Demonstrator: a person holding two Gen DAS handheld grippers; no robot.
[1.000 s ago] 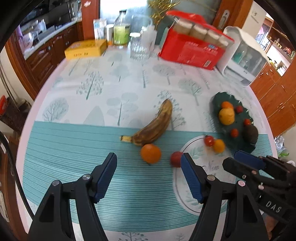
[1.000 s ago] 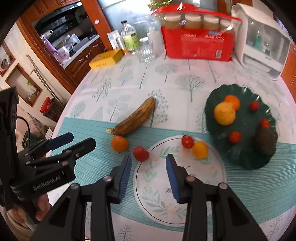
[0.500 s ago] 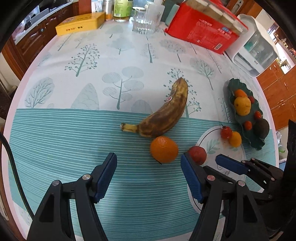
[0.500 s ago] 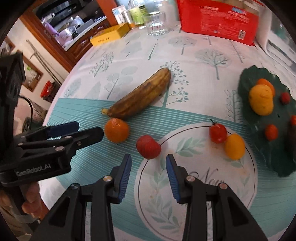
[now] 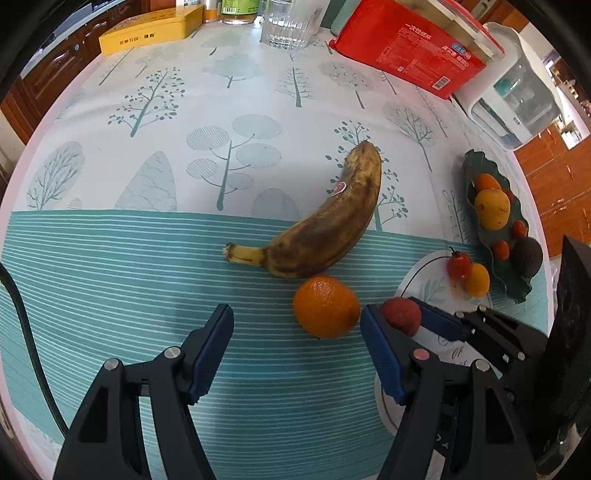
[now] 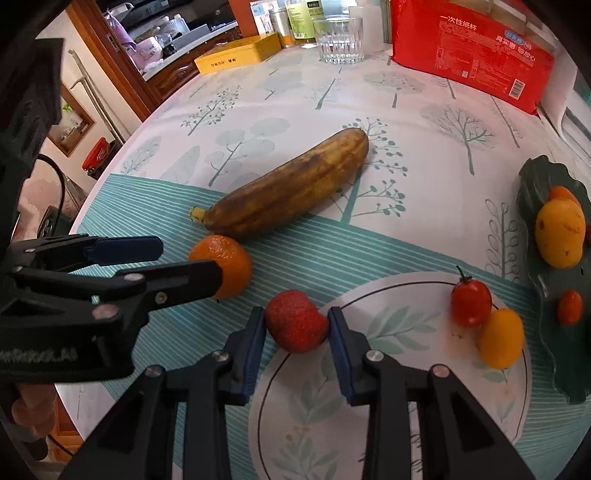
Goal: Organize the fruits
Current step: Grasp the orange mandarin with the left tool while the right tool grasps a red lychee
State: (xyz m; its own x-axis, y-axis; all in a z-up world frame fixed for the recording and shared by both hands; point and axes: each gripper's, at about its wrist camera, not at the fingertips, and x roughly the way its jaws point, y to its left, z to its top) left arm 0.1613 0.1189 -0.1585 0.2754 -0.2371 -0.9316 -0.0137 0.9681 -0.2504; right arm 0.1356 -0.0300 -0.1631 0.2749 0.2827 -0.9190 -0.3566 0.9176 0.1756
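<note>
A red strawberry (image 6: 295, 319) lies on the edge of the white leaf-patterned plate (image 6: 388, 369). My right gripper (image 6: 296, 332) is closing on it, and its blue pads touch the fruit's two sides. An orange (image 5: 326, 306) rests on the striped cloth beside a brown-spotted banana (image 5: 325, 229). My left gripper (image 5: 297, 347) stands open low over the cloth, with the orange just beyond its fingertips, close to the right one. A cherry tomato (image 6: 471, 302) and a small yellow fruit (image 6: 502, 343) lie on the white plate. The dark green leaf plate (image 6: 532, 177) holds several fruits.
At the table's far side stand a red package (image 5: 410, 55), a drinking glass (image 5: 288, 22), a yellow box (image 5: 147, 29) and a white appliance (image 5: 517, 99). The round table's edge (image 6: 110, 177) curves close on the left. My left gripper (image 6: 186, 260) crosses the right wrist view.
Both grippers have sunk toward the table. The right jaws narrowed around the strawberry. The left gripper came closer to the orange, its jaws unchanged.
</note>
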